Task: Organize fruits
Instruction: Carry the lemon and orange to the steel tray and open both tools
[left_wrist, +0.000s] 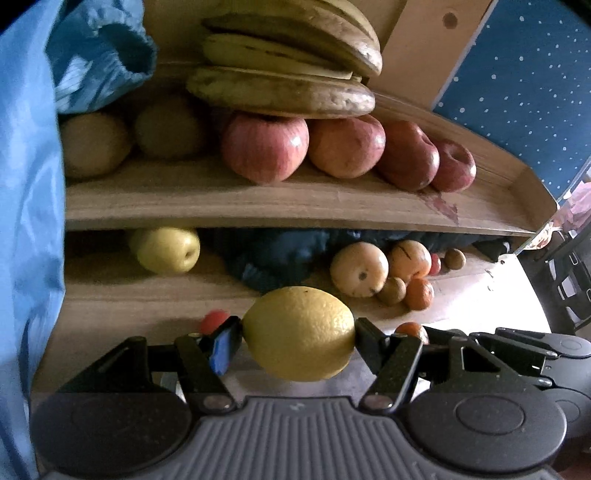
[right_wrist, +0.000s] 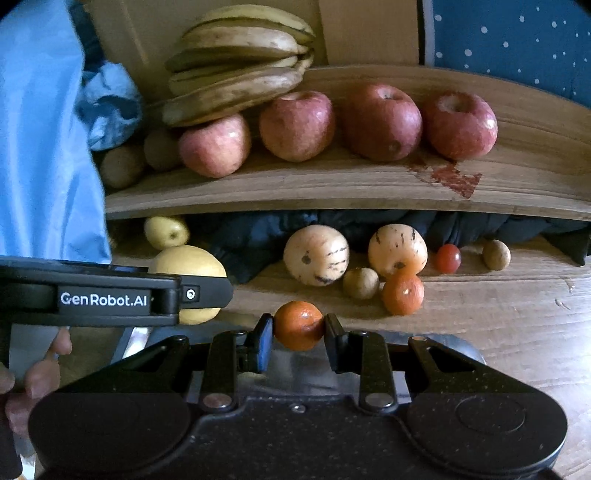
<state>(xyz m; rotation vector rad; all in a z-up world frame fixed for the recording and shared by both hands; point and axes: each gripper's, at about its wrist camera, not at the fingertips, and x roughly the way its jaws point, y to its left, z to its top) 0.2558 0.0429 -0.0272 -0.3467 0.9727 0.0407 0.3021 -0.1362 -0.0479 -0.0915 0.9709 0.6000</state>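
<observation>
ahead of and above both hand-held grippers a wooden shelf (right_wrist: 332, 184) carries a bunch of bananas (right_wrist: 236, 62) resting on a row of red apples (right_wrist: 380, 122). below the shelf, on the surface (right_wrist: 498, 332), lie pale round fruits (right_wrist: 316, 254) and a small orange (right_wrist: 402, 293). the left hand-held gripper (left_wrist: 299, 334) clamps a lemon (left_wrist: 299, 332) between its fingers; the right hand-held gripper (right_wrist: 298, 330) grips a small tangerine (right_wrist: 298, 324).

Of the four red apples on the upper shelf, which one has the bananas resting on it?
The leftmost red apple: the bottom banana of the bunch lies on its top. The other three stand clear to its right.
</observation>
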